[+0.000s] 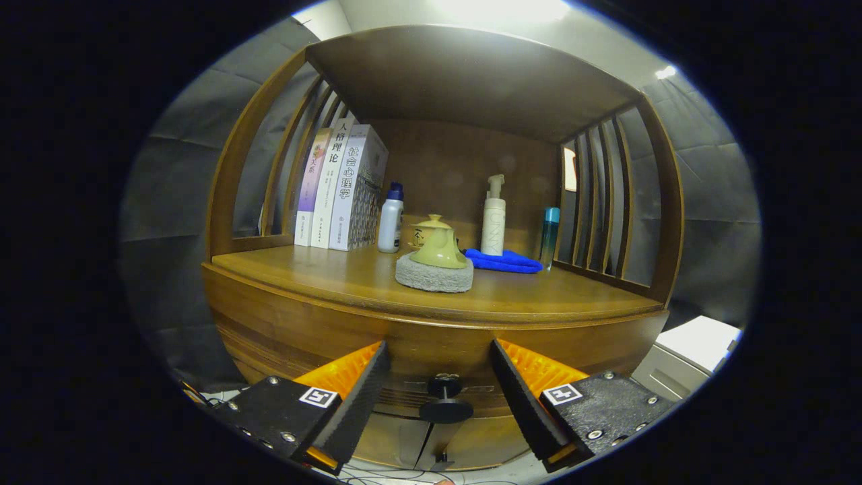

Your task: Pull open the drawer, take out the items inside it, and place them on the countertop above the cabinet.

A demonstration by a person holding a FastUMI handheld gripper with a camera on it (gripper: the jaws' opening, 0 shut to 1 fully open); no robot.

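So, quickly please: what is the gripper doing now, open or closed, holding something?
Gripper: open, holding nothing; the drawer knob sits between its fingers, untouched.

Gripper (439,380) fingers spread wide, drawer knob (445,401) between them, untouched. Countertop (337,276) lies beyond and above the fingers. On it: scrub pad (434,275) nearest, pump bottle (493,219) and folded cloth (504,261) behind to its right, small bottle (390,219) and books (340,185) behind-left.
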